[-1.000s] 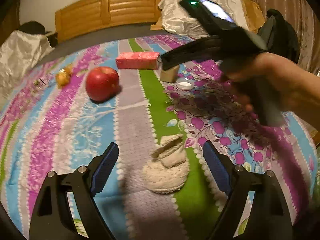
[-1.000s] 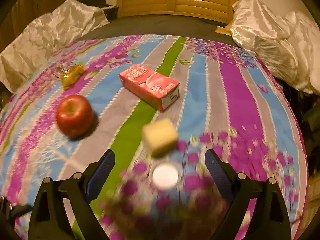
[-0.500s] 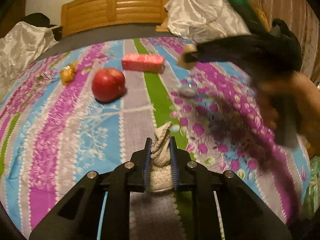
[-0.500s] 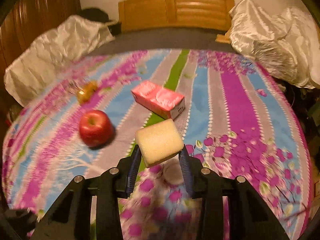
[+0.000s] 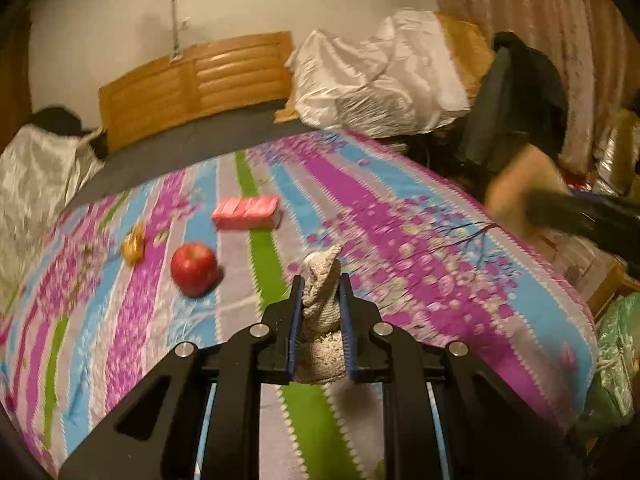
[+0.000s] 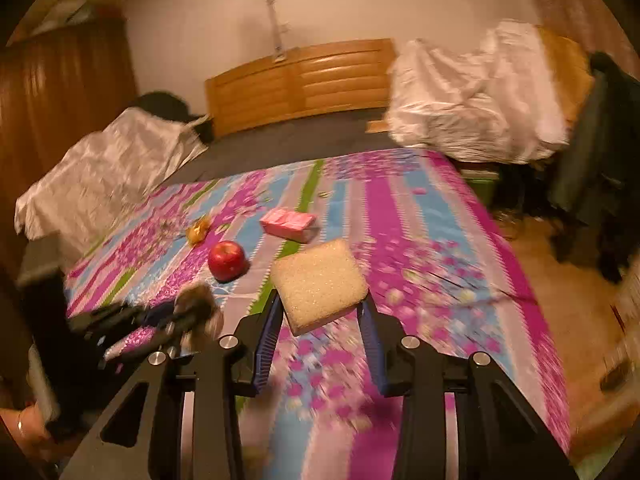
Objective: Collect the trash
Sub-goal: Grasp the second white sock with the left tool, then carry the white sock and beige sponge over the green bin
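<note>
Between left claw [image 5: 319,300] pads: knitted wad [image 5: 321,308] | right claw [image 6: 322,316]: sponge [image 6: 319,281]

The right gripper [image 6: 320,316] clamps a yellow sponge [image 6: 319,280] above the bed [image 6: 460,216]; a red apple [image 6: 226,260] lies mid-bed.

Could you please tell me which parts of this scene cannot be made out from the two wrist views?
- Left wrist view: the knitted item's lower part sits behind the left gripper.
- Left wrist view: the right gripper is blurred and edge-cut.
- Right wrist view: the small yellow object is too blurred to identify.
</note>
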`<action>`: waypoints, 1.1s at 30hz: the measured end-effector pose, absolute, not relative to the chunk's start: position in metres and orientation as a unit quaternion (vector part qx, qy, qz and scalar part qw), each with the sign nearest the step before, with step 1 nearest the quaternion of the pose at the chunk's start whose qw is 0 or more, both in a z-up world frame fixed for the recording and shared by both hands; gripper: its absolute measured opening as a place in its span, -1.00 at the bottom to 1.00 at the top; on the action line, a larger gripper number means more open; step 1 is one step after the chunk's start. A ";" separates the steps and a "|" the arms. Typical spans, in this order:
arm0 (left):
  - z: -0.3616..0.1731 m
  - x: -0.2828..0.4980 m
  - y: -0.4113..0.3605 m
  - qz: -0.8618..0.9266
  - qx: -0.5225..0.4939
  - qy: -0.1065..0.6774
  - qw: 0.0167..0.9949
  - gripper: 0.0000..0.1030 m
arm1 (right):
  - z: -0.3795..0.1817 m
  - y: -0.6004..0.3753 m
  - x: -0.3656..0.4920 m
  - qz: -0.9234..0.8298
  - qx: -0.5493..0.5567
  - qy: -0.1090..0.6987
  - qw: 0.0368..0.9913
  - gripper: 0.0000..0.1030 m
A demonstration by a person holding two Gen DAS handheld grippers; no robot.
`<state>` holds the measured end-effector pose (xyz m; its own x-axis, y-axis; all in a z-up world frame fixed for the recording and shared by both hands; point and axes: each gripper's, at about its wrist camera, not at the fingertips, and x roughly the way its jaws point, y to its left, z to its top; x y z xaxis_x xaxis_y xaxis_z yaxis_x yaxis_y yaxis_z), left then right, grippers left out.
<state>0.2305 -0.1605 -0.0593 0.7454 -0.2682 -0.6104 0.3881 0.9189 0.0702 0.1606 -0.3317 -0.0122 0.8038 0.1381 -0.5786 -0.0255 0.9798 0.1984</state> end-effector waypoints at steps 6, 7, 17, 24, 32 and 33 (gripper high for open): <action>-0.022 0.208 -0.205 -0.222 0.126 0.269 0.929 -0.70 | 0.018 -0.381 0.070 -0.020 0.115 0.282 0.952 -0.23; -0.016 0.204 -0.214 -0.233 0.125 0.268 0.926 -0.70 | 0.023 -0.389 0.056 -0.031 0.120 0.276 0.953 -0.23; 0.015 0.150 -0.309 -0.340 0.144 0.243 0.897 -0.70 | 0.063 -0.483 -0.102 -0.187 0.130 0.227 0.947 -0.22; 0.033 0.095 -0.378 -0.422 0.166 0.212 0.865 -0.70 | 0.075 -0.534 -0.192 -0.281 0.125 0.210 0.928 -0.22; 0.037 0.038 -0.444 -0.488 0.187 0.202 0.829 -0.70 | 0.058 -0.570 -0.245 -0.371 0.098 0.240 0.892 -0.22; 0.036 0.032 -0.451 -0.494 0.191 0.201 0.824 -0.70 | 0.055 -0.573 -0.247 -0.381 0.098 0.244 0.887 -0.22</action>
<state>0.0319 -0.4507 0.0359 0.4322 -0.7369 -0.5198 0.8905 0.4395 0.1173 -0.2469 -0.5730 0.0546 0.5915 -0.6275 -0.5062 0.7226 0.6912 -0.0125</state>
